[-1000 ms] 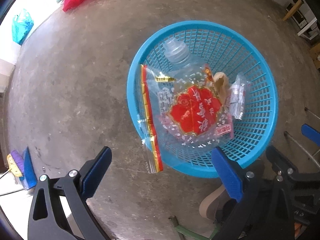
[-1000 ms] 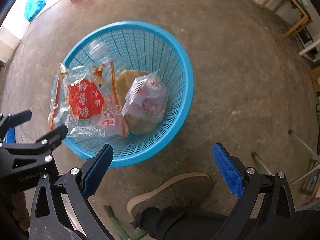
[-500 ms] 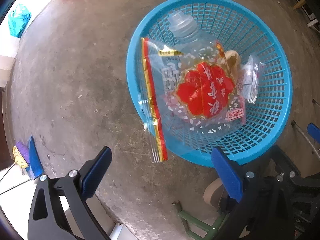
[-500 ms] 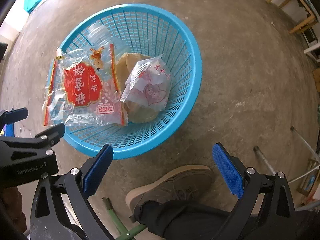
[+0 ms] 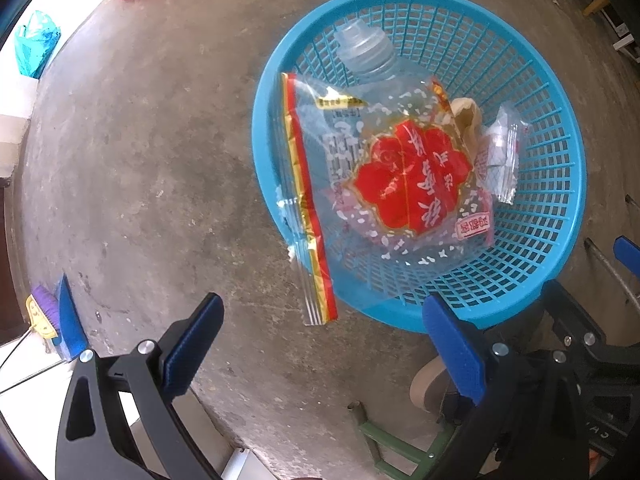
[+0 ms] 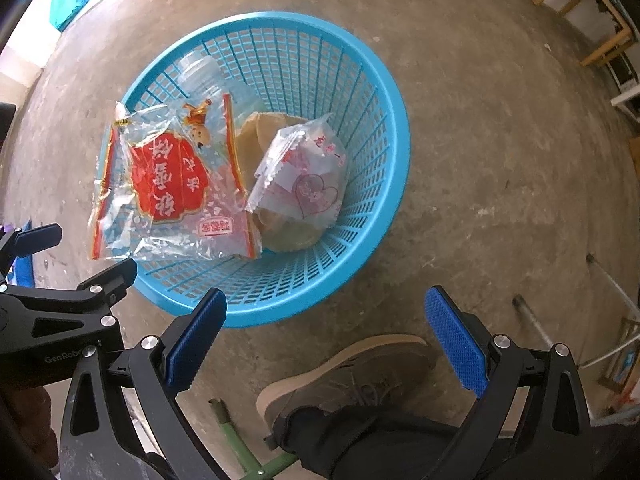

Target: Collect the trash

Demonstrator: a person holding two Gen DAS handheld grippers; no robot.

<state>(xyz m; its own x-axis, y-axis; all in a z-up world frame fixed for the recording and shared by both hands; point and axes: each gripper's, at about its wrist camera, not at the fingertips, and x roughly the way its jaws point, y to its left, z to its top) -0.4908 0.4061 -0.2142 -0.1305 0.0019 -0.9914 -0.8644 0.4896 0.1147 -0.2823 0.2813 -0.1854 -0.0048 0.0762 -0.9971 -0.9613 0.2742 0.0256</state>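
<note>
Left wrist view: my left gripper (image 5: 320, 340) and right gripper (image 6: 326, 336) both hang spread and empty. At twelve o'clock, nearer my left, a clear red-printed plastic bag (image 5: 400, 184) drapes lengthwise over the round blue mesh basket's (image 5: 560, 128) near rim.

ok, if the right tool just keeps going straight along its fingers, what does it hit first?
Most likely the near rim of the blue mesh basket, which sits centred ahead between the open fingers of the right tool. Slightly higher and it would pass over into the heart-print wrapper. Depth is uncertain through the fisheye.
</note>
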